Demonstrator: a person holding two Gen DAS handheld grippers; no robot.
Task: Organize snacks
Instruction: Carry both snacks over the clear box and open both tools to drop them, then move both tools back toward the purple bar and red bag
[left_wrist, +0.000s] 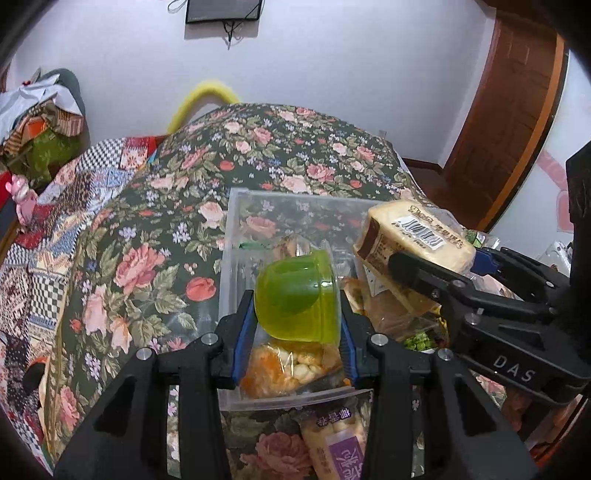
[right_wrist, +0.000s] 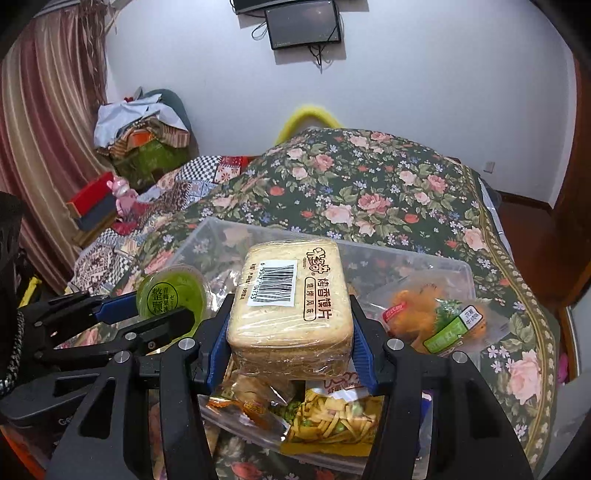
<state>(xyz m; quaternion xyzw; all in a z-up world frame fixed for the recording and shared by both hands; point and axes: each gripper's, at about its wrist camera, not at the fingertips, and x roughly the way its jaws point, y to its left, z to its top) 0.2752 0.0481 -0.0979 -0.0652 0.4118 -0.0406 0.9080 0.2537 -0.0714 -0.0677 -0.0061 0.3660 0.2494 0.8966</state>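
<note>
The left tool (left_wrist: 297, 328) is closed on a green jelly cup (left_wrist: 297, 295), its blue pads pressed to the cup's sides, and it hangs over the near-left part of the clear bin (left_wrist: 236, 206) that sits on the floral bed (left_wrist: 155, 229). To set it down well, I would lower the cup straight into a free spot beside the orange snack bag (left_wrist: 284, 365) under it, keep it level so the sealed lid is not strained, and open only once it rests on something firm; squeezing harder would likely dent the soft plastic. The cup is translucent lime green, tipped on its side toward the camera, with a printed foil lid that shows in the right view. To its right, the right tool (right_wrist: 290, 341) is clamped on a wrapped pack of toast slices (right_wrist: 290, 295), held above the middle of the bin. That pack is best laid flat on the bags below, lowered gently since the slices probably crumble. It is a pale, rectangular block in clear film with a barcode sticker and brown print. Both loads are close together, so moving one at a time should avoid a knock.
</note>
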